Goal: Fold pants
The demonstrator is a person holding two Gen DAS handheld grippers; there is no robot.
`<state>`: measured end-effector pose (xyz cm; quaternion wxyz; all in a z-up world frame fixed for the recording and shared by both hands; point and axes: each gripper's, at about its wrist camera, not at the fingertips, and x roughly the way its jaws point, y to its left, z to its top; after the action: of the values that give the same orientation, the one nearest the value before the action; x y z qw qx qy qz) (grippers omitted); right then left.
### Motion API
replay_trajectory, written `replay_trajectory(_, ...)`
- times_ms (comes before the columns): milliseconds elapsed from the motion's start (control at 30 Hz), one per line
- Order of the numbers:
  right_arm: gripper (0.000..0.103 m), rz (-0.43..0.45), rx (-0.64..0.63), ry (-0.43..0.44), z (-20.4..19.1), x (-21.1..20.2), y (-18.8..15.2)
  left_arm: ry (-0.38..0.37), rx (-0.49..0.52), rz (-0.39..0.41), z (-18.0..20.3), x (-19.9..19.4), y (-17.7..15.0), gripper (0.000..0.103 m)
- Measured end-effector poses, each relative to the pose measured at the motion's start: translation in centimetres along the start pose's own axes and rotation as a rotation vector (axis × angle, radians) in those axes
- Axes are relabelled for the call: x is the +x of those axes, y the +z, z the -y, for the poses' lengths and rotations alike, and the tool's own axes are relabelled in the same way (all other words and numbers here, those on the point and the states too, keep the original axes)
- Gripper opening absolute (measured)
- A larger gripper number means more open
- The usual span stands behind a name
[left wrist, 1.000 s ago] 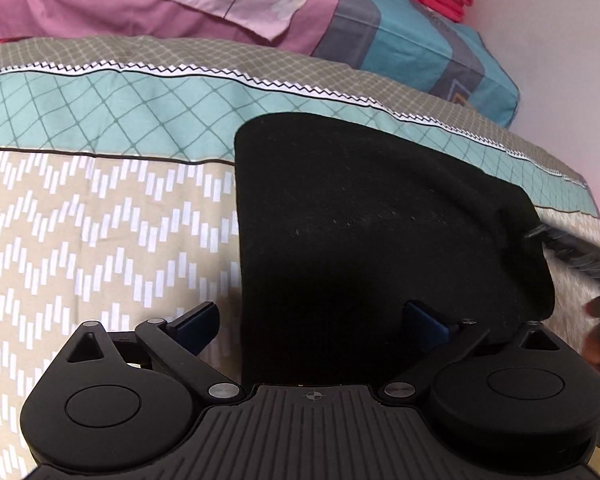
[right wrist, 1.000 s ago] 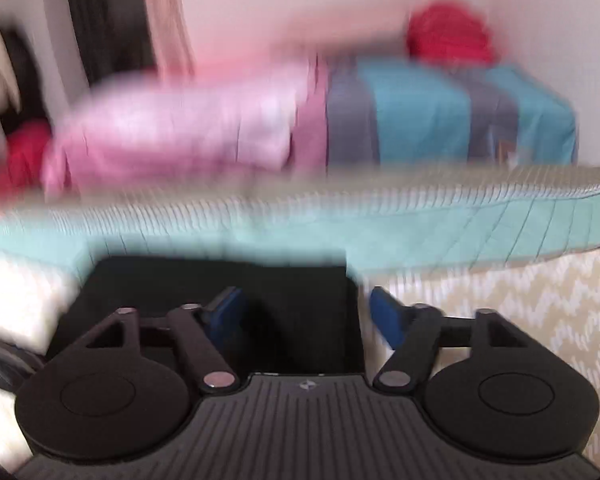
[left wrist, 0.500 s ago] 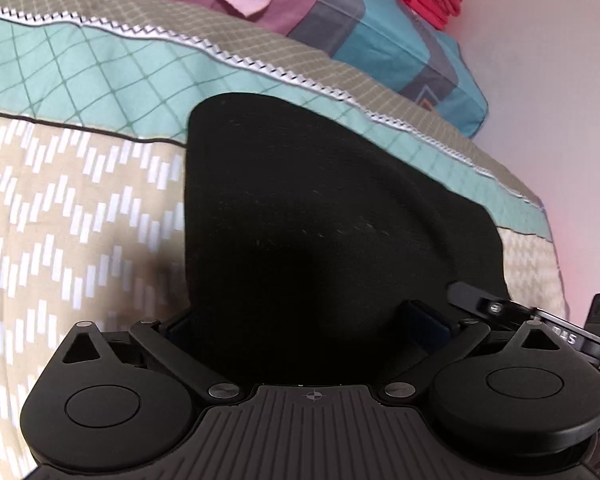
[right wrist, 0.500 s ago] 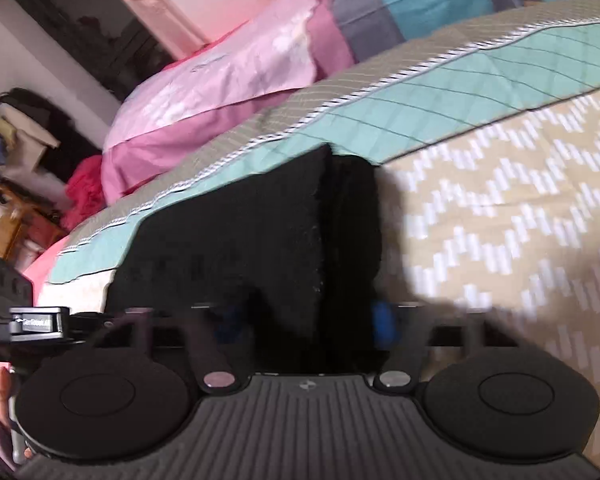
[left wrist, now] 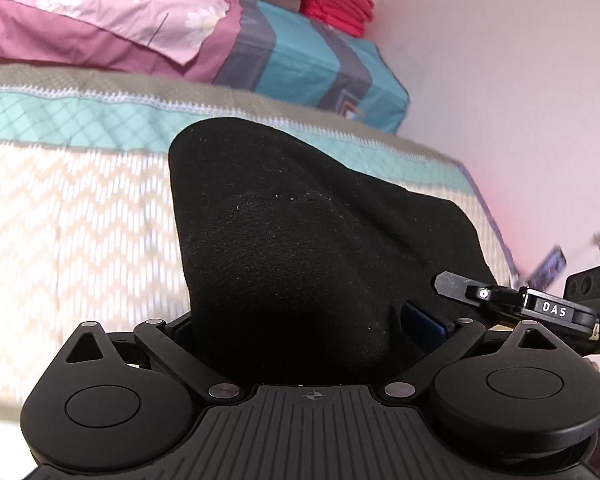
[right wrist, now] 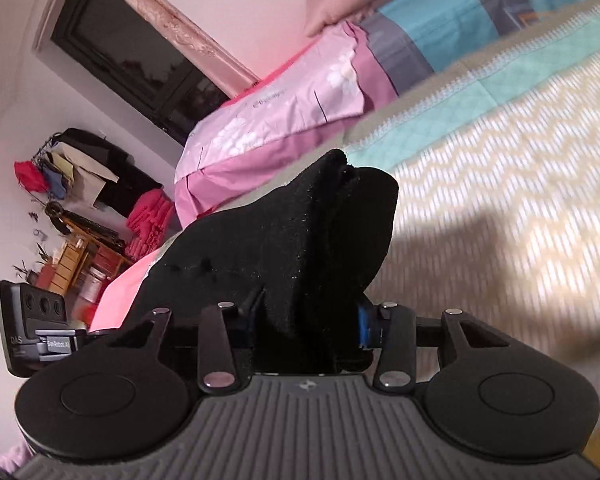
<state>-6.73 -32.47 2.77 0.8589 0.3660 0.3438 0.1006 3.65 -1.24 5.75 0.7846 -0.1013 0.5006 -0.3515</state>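
pants [left wrist: 300, 240]: black knit fabric, bunched, lifted off the bed at the near end, far end draping down onto the bedspread; held by both grippers at once
left gripper [left wrist: 300, 328]: jaws clamped on the pants; fabric fills the whole gap, blue pad [left wrist: 422, 322] visible on the right side pressed into cloth, left pad mostly hidden behind the fabric
right gripper [right wrist: 306, 326]: jaws clamped on a thick fold of the pants; blue pad [right wrist: 363, 326] on the right side against the cloth, black edge of the other finger on the left side biting into it
right gripper, seen from left wrist view [left wrist: 520, 304]: enters at right edge, "DAS" lettering readable, finger tip touching the right edge of the pants
left gripper body, seen from right wrist view [right wrist: 36, 332]: at left edge, camera block with 3 lenses, beside the pants' left edge
bedspread [left wrist: 80, 220]: beige with white chevron dashes, teal diamond band and grey strip with white zigzag trim further back; blurred
pillows: pink floral one [left wrist: 112, 28] left, teal and grey striped one [left wrist: 320, 64] right, both at the head of the bed
red cloth [left wrist: 340, 0]: folded stack on top of the striped pillow, against the wall
background, right wrist view: dark window [right wrist: 128, 52] with patterned curtain edge; cluttered rack [right wrist: 84, 176] with clothes and red fabric at left
shadow [right wrist: 480, 240]: dark patch on the bedspread right of the pants
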Motion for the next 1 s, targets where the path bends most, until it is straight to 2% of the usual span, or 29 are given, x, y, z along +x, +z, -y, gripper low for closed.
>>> replay_trajectory(100, 0.049, -0.025, 0.035, -0.030, 0.3, -1.3, -3.3, 0.023, 0.022, -0.059, 0.4, 0.2, -3.2, 0.103)
replay_trajectory(167, 0.056, -0.065, 0.073, -0.073, 1.7, -0.4, -5.1, 0.074, 0.035, -0.113, -0.1, 2.1, -5.1, 0.103)
replay_trajectory(200, 0.058, -0.083, 0.048, -0.132, 2.5, 0.5, -5.9, 0.115, 0.044, -0.152, -0.5, 3.8, -6.0, 0.103)
replay_trajectory(233, 0.058, -0.104, 0.028, -0.239, 3.1, 1.3, -6.6, 0.173, 0.032, -0.203, -0.9, 5.4, -6.8, 0.103)
replay_trajectory(267, 0.067, -0.112, 0.039, -0.348, 3.4, 1.7, -7.1, 0.236, 0.017, -0.260, -1.3, 6.8, -7.5, 0.103)
replay_trajectory(300, 0.065, -0.071, 0.047, -0.327, 3.1, 1.1, -7.4, 0.255, 0.009, -0.268, -1.6, 7.4, -8.0, 0.103)
replay_trajectory(333, 0.059, -0.015, 0.022, -0.320, 2.2, 0.3, -7.6, 0.242, -0.010, -0.240, -1.8, 7.0, -8.2, 0.103)
replay_trajectory(400, 0.063, 0.085, -0.124, -0.405, -0.6, -0.4, -7.7, 0.235, -0.021, -0.220, -1.7, 6.4, -8.3, 0.103)
replay_trajectory(467, 0.061, 0.136, -0.285, -0.456, -3.1, 0.2, -7.7, 0.259, 0.008, -0.214, -1.3, 6.3, -8.3, 0.103)
replay_trajectory(533, 0.061, 0.132, -0.383, -0.445, -4.5, 1.5, -7.8, 0.291, 0.038, -0.211, -0.9, 6.2, -8.6, 0.103)
replay_trajectory(600, 0.054, 0.084, -0.459, -0.433, -4.5, 3.7, -8.0, 0.317, 0.054, -0.205, -0.5, 6.3, -8.6, 0.103)
replay_trajectory(633, 0.046, 0.062, -0.458, -0.515, -3.6, 4.9, -7.7, 0.323, 0.058, -0.205, -0.3, 6.3, -8.5, 0.103)
replay_trajectory(667, 0.056, 0.053, -0.385, -0.563, -1.8, 5.1, -7.5, 0.327, 0.060, -0.206, -0.2, 6.4, -8.4, 0.103)
replay_trajectory(733, 0.054, 0.098, -0.154, -0.473, 0.4, 2.9, -6.0, 0.343, 0.071, -0.203, 0.1, 6.4, -8.5, 0.103)
replay_trajectory(767, 0.057, 0.110, -0.126, -0.469, 0.4, 1.8, -5.9, 0.348, 0.078, -0.201, 0.3, 6.3, -8.5, 0.103)
replay_trajectory(800, 0.059, 0.106, -0.148, -0.474, -0.2, 1.1, -6.1, 0.355, 0.086, -0.197, 0.4, 6.3, -8.6, 0.103)
replay_trajectory(867, 0.071, 0.063, -0.201, -0.451, -1.4, 0.4, -7.7, 0.369, 0.092, -0.193, 1.0, 6.7, -8.0, 0.103)
replay_trajectory(933, 0.073, -0.001, -0.246, -0.435, -2.0, 0.9, -9.4, 0.381, 0.098, -0.188, 1.2, 6.7, -8.0, 0.103)
replay_trajectory(1000, 0.079, -0.047, -0.256, -0.495, -1.1, 0.9, -11.1, 0.388, 0.109, -0.187, 1.6, 7.6, -7.8, 0.103)
